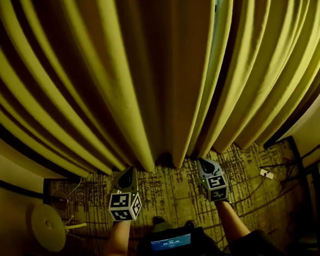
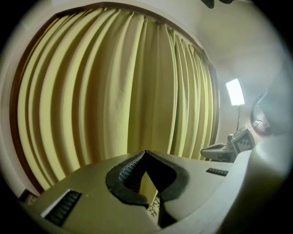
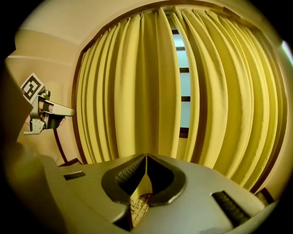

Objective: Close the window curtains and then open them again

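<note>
- Dim room, seen from close in front of a wide window bay, with a patterned carpet (image 1: 175, 189) underfoot and a pale wall (image 2: 238, 41) to the side.
- Yellow curtains (image 1: 145, 71) are hung across almost the whole bay. They fall in deep, rounded vertical folds to the carpet.
- The cloth is judged to be thick, soft and matte, and likely to slide along its rail when drawn sideways.
- One narrow slit is left between the two panels. Through it the window (image 3: 184, 87), with dark crossbars, can be seen from the right gripper view.
- The closing step is judged to be all but finished. Whether the slit is to be shut next or the reopening begun cannot be settled.
- The left tongs (image 1: 131, 170) are held near the curtains without touching them. They are closed tip to tip, with nothing between them.
- The right tongs (image 1: 203, 162) are held alongside, also short of the cloth. Their tips meet and nothing is gripped.
- For the next move, the jaws would need to be parted and a fold at a panel's inner edge pinched firmly. The panel would then be drawn sideways, and thick cloth could slip from a light grip.
- Further out, a bright rectangular light panel (image 2: 235, 91) is seen standing at the side.
</note>
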